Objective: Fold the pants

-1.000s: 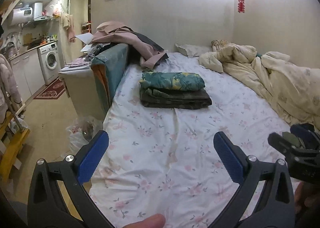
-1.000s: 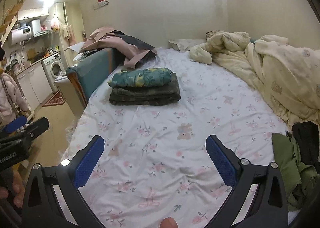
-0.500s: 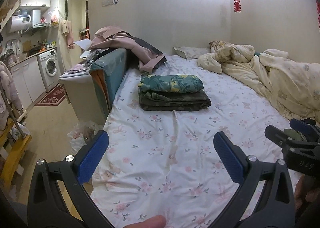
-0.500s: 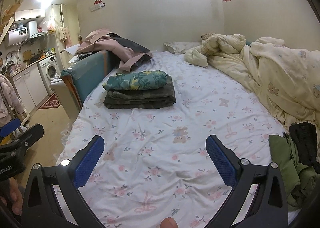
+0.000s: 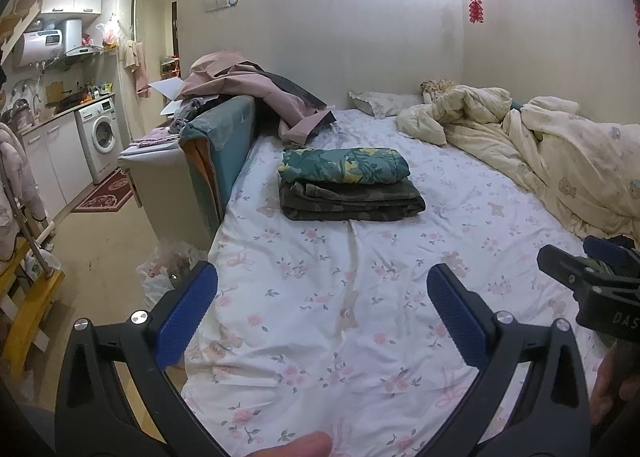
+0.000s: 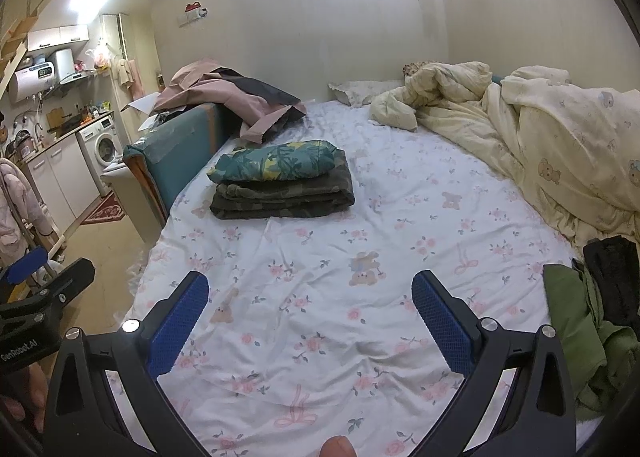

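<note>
A folded stack lies mid-bed: teal leaf-print pants (image 5: 344, 165) (image 6: 280, 161) on top of camouflage pants (image 5: 352, 199) (image 6: 284, 197). An unfolded heap of green (image 6: 580, 321) and black clothes (image 6: 614, 277) sits at the bed's right edge. My left gripper (image 5: 322, 289) hovers open over the flowered sheet (image 5: 320, 297), nothing between its blue pads. My right gripper (image 6: 310, 297) is open too, over the sheet (image 6: 360, 241), left of the heap. Each gripper shows in the other's view: the right one (image 5: 588, 269), the left one (image 6: 44, 277).
A cream duvet (image 6: 540, 137) is bunched along the right side of the bed. Pink and dark clothes (image 5: 256, 85) drape over a teal sofa back (image 5: 224, 137) on the left. Beyond it are a floor, a red mat (image 5: 106, 197) and a washing machine (image 5: 102, 133).
Both grippers have drawn back and risen slightly, so the folded stack looks a little farther away. Both stay open and nothing on the bed has moved.
</note>
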